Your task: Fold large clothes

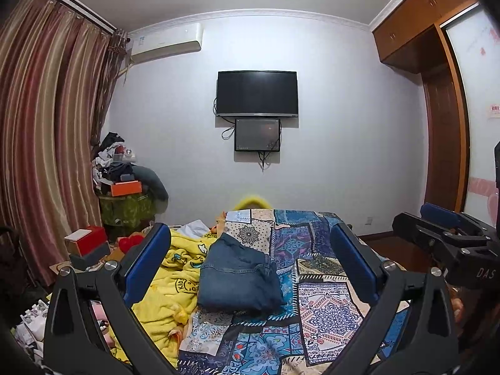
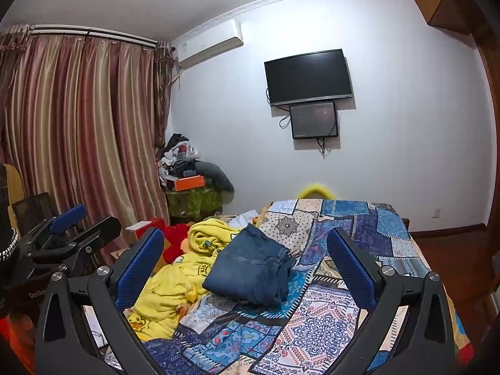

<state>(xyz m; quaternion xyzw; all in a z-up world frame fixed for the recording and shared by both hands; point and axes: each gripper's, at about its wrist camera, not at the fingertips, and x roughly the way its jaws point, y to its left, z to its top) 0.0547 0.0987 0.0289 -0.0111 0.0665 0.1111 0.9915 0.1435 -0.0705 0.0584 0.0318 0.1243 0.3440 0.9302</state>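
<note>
Both your tongs, left tongs [image 1: 250, 268] and right tongs [image 2: 247, 265], hang wide apart, gripping nothing, over folded jeans [image 1: 240, 278] on the bed [image 1: 325, 312].

Both wrist views above bed [image 1: 325, 309], facing television [image 1: 257, 93].

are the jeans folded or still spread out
Folded: the jeans sit as a compact stacked bundle on the patchwork bedspread, layered edges showing at one side.

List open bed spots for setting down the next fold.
Free: patchwork bedspread right of the folded jeans, and the strip in front of them. Crowded: left side, under the yellow blanket, with boxes and clutter beyond.
</note>
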